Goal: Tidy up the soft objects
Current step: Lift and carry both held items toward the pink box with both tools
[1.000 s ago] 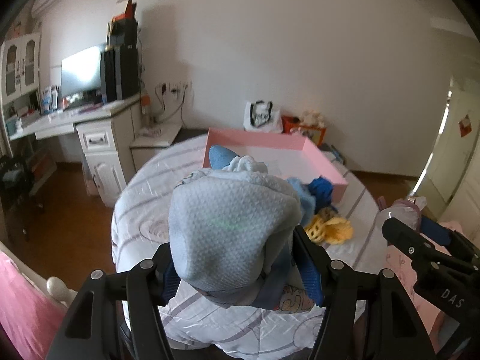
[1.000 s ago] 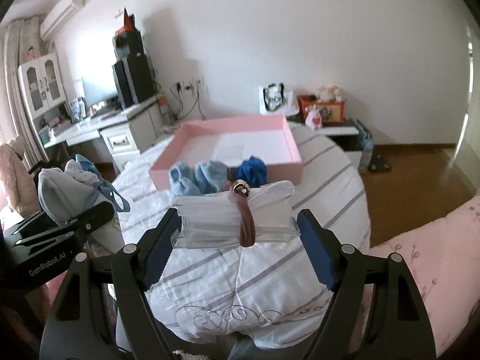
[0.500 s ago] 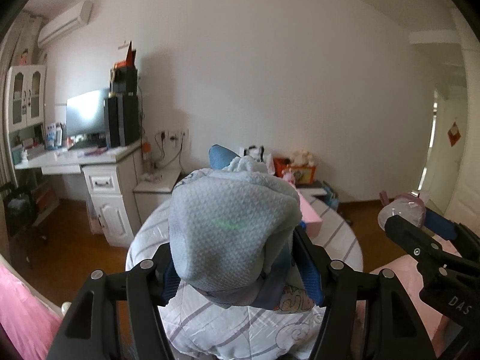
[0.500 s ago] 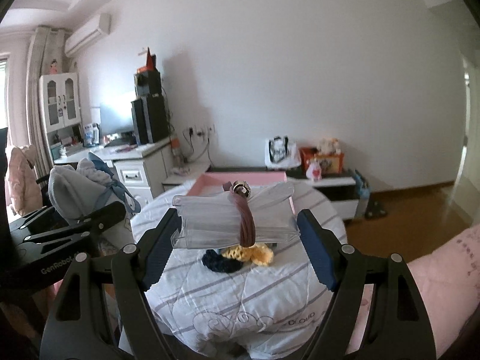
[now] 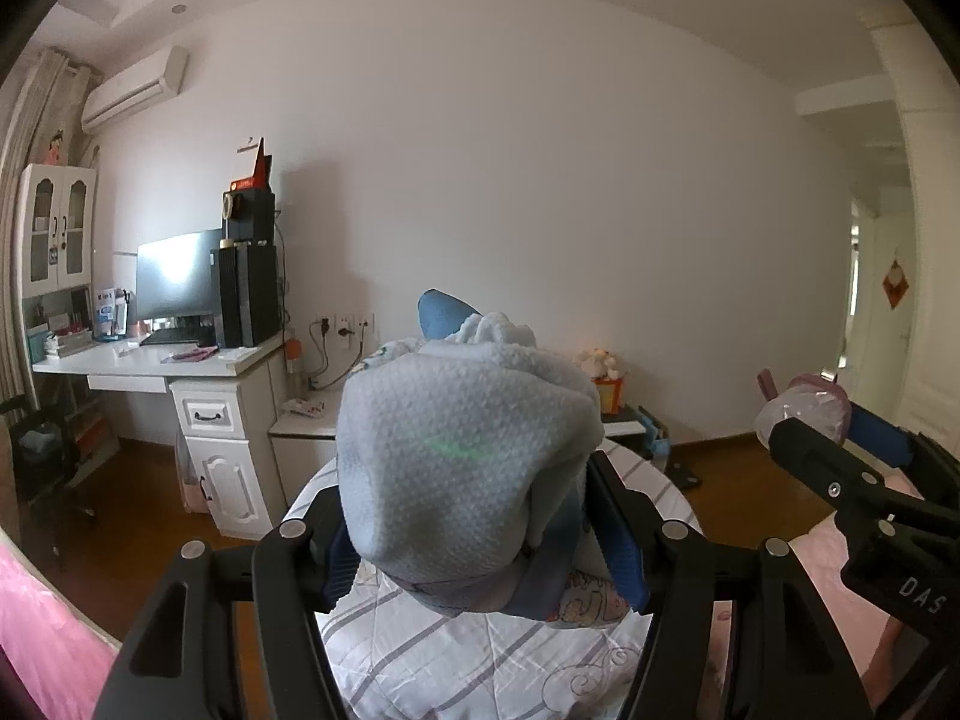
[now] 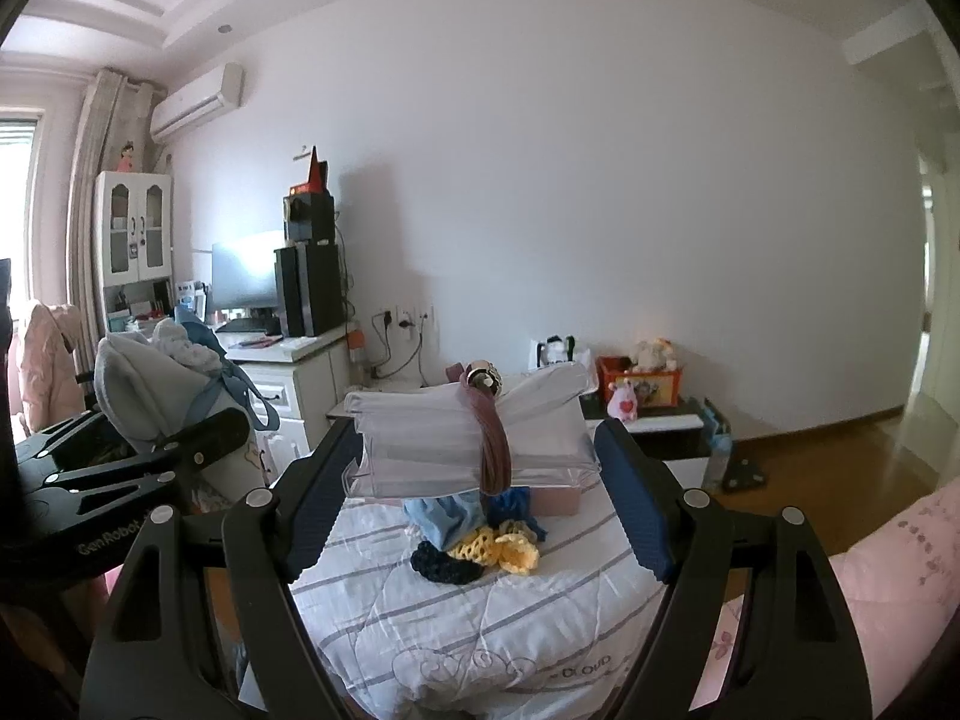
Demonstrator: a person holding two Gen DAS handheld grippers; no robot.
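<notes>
Soft bundle of pale blue knit cloth (image 5: 468,456) sat clamped between the blue pads (image 5: 618,534) of the left gripper (image 5: 480,546), bulging up over them, above the near end of the striped white quilt (image 6: 456,618). Over that same quilt, the right gripper (image 6: 474,510) squeezed a folded clear plastic pouch (image 6: 414,444) banded with a brown hair tie (image 6: 495,450). Further along the quilt lay a little heap: a light blue cloth (image 6: 447,516), a yellow crocheted piece (image 6: 504,549) and a dark scrunchie (image 6: 444,564), all touching. A pink box (image 6: 558,498) sat just behind the heap, at the quilt's far end.
</notes>
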